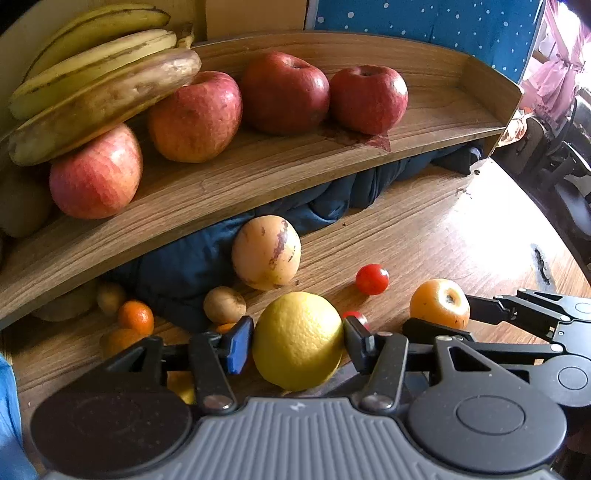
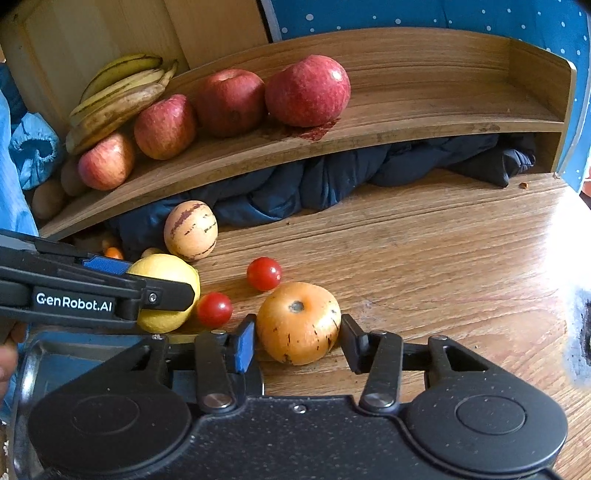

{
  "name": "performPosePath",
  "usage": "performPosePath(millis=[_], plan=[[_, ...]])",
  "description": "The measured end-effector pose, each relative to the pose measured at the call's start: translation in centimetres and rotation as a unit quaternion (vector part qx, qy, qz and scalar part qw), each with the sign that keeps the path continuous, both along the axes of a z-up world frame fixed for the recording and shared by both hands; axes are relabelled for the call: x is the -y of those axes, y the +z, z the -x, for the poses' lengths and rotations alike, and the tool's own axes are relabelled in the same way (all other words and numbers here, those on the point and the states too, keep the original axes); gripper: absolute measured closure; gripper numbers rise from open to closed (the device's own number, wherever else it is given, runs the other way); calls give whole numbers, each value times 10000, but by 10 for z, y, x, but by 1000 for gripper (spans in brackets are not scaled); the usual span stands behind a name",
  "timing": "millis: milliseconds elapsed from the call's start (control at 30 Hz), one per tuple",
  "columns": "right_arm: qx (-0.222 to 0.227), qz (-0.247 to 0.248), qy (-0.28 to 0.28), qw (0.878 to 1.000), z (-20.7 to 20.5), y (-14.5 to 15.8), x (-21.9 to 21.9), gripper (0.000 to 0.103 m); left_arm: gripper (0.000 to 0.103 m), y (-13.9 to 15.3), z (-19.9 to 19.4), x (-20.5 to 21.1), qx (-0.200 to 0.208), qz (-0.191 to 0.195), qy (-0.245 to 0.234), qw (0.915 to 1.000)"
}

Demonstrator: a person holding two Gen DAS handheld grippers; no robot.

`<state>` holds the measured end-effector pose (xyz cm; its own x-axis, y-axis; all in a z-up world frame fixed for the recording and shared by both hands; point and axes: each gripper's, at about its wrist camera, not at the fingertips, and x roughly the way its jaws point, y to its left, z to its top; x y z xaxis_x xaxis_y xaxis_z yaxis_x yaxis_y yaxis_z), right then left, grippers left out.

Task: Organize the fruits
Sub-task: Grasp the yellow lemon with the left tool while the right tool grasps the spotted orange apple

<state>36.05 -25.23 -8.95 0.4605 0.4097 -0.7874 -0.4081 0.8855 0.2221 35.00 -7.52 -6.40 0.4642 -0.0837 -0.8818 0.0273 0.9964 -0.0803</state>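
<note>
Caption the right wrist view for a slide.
Right hand-held gripper brackets an orange fruit; left hand-held gripper holds a lemon beside it.

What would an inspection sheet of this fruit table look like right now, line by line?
Surface: wooden table, sun glare at its right edge.
Job's things: four apples and bananas on the curved wooden shelf; striped pale melon, two cherry tomatoes, small oranges on the table.
Clutter: dark blue cloth under the shelf.
Grippers: left gripper around a yellow citrus, pads touching; right gripper straddling an orange persimmon-like fruit, small gaps visible.
Cables: nothing seen.
Surroundings: blue dotted fabric behind.
</note>
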Motion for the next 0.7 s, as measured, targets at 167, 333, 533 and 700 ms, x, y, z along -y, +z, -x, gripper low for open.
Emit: performPosePath(millis=[167,333,533,700], plan=[[111,-47,-4,9999,4,7,2,54,46,7,4,0,82,36,-15,10000],[234,-83,4,9997,13,17,5,54,46,17,14,2,203,49,10,9998],[398,-121,47,9991,27,31,9,54,46,30,36,1,388,61,126,9991],[510,-154,219,9983,46,43,8,54,46,37,59,-3,439,132,274,9986]])
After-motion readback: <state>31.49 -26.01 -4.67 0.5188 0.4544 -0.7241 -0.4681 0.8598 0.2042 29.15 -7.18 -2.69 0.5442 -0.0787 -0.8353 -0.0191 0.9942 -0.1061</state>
